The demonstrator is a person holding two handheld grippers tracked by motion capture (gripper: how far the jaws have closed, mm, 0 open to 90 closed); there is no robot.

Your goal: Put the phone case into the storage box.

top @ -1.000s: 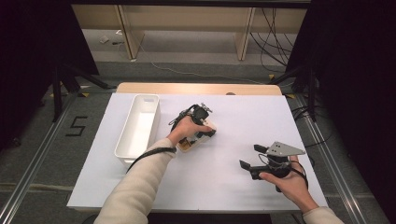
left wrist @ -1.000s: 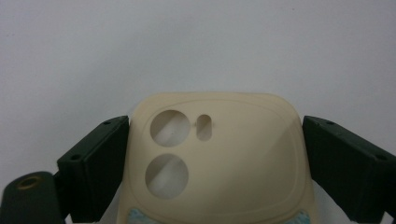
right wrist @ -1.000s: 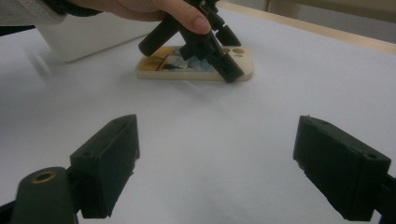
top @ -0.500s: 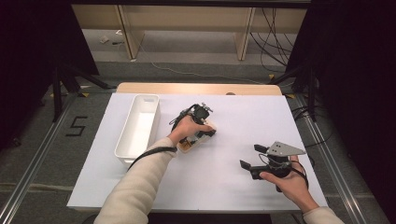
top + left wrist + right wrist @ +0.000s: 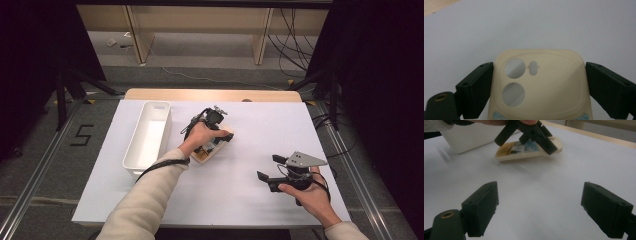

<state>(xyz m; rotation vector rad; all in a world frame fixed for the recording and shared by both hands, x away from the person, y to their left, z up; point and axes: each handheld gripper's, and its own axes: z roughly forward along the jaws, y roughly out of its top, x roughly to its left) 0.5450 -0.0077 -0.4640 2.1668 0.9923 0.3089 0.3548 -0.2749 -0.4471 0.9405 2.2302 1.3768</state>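
Item: phone case (image 5: 537, 87), cream-coloured, with two round camera holes and a small oblong one at its far end. It lies flat on the white surface (image 5: 260, 130), near the middle, just right of the white bin (image 5: 148, 137). Its open side faces up, with coloured pictures showing inside in the right gripper view.

Left gripper (image 5: 537, 85): your fingers (image 5: 475, 87) straddle the case across its short width, one at each long edge. The left one sits at or against the edge. The right one looks to have a thin gap. Read them as spread around the case, not yet clamped on it. The long axis of the case runs straight ahead along the fingers, with the camera-hole end pointing away from your hand.

Right gripper (image 5: 272, 172): held low over the near right part of the surface, well apart from the case. Its fingers are spread wide with nothing between them. They point toward the case, which lies ahead and slightly left in that gripper's own view.

Judgement: your left hand (image 5: 197, 136) is the nearer one by far. Closing across the short width is what the coming move turns on. The bin lies on the far side of that hand from your right gripper.
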